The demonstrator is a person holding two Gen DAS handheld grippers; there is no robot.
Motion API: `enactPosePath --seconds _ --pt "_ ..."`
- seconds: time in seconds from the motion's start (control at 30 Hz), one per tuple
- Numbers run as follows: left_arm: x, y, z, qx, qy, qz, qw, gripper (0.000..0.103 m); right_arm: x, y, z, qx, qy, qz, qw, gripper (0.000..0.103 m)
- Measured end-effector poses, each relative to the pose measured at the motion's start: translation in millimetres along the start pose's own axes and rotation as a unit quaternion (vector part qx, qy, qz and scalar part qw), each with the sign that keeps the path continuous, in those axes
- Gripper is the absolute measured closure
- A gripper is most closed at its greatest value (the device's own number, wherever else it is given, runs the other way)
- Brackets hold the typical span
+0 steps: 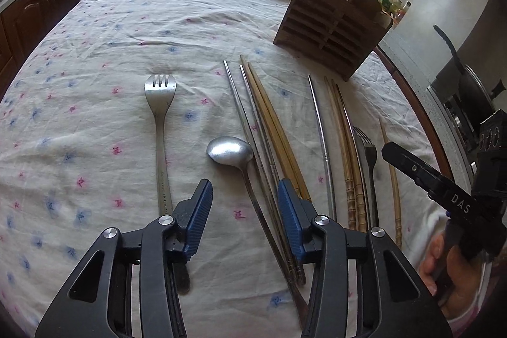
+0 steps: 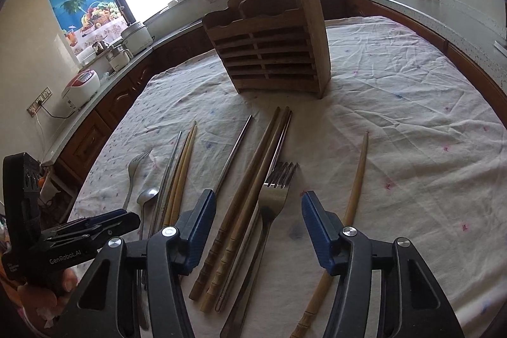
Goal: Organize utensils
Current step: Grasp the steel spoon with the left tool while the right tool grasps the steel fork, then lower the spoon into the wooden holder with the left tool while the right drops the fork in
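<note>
Lying in a row on the flowered tablecloth (image 1: pixel 95 59), forks, chopsticks and a spoon (image 1: pixel 229 149) are framed before the wooden holder (image 2: pixel 269 46); the left gripper (image 1: pixel 244 195) and right gripper (image 2: pixel 258 205) are held apart, grasping nothing.

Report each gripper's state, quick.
Left gripper: open, holding nothing, above the spoon.
Right gripper: open, holding nothing, above a fork.

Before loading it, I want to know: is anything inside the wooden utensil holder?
Through the slatted front of the wooden utensil holder the gaps look dark, with no utensil poking above the top edge. The compartments' bottoms are hidden behind the slats, so small items cannot be ruled out.
</note>
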State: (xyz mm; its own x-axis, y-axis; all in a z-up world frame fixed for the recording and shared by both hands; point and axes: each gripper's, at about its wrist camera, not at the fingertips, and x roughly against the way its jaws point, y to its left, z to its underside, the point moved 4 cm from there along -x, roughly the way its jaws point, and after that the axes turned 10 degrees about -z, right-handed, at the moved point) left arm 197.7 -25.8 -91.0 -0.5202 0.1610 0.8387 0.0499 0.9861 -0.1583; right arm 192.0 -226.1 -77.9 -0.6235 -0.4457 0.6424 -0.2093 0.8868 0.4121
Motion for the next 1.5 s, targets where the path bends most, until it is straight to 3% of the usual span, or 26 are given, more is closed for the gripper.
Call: enactPosePath --seconds 0.23,0.33,0.4,0.47,0.67,0.93,1.5 --pt "-11 -7 -4 -0.008 0.011 0.007 0.9999 0.068 -23 -13 -2 -0.020 0.034 -0.005 0.999 0.057" --pt "-15 -7 -6 -0.009 0.010 0.007 0.9999 0.073 -26 -15 -2 -0.028 0.033 -0.014 0.999 0.073" --pt "-17 -4 -7 -0.005 0.011 0.006 0.9999 0.090 -24 -17 -3 -0.039 0.030 -0.031 0.998 0.088" --pt "-20 0 -9 0.002 0.014 0.013 0.9998 0.096 -21 -16 -3 -0.039 0.026 -0.034 0.998 0.098" --pt "-12 -3 -8 -0.007 0.002 0.020 0.9998 0.100 -6 -4 -5 -0.027 0.010 -0.050 0.998 0.099" --pt "27 -3 -15 -0.011 -0.040 0.036 0.9985 0.101 23 11 -19 -0.014 -0.025 -0.062 0.998 0.100" --pt "96 -13 -75 -0.014 -0.148 0.058 0.9871 0.101 71 32 -78 0.017 -0.116 -0.073 0.990 0.100"
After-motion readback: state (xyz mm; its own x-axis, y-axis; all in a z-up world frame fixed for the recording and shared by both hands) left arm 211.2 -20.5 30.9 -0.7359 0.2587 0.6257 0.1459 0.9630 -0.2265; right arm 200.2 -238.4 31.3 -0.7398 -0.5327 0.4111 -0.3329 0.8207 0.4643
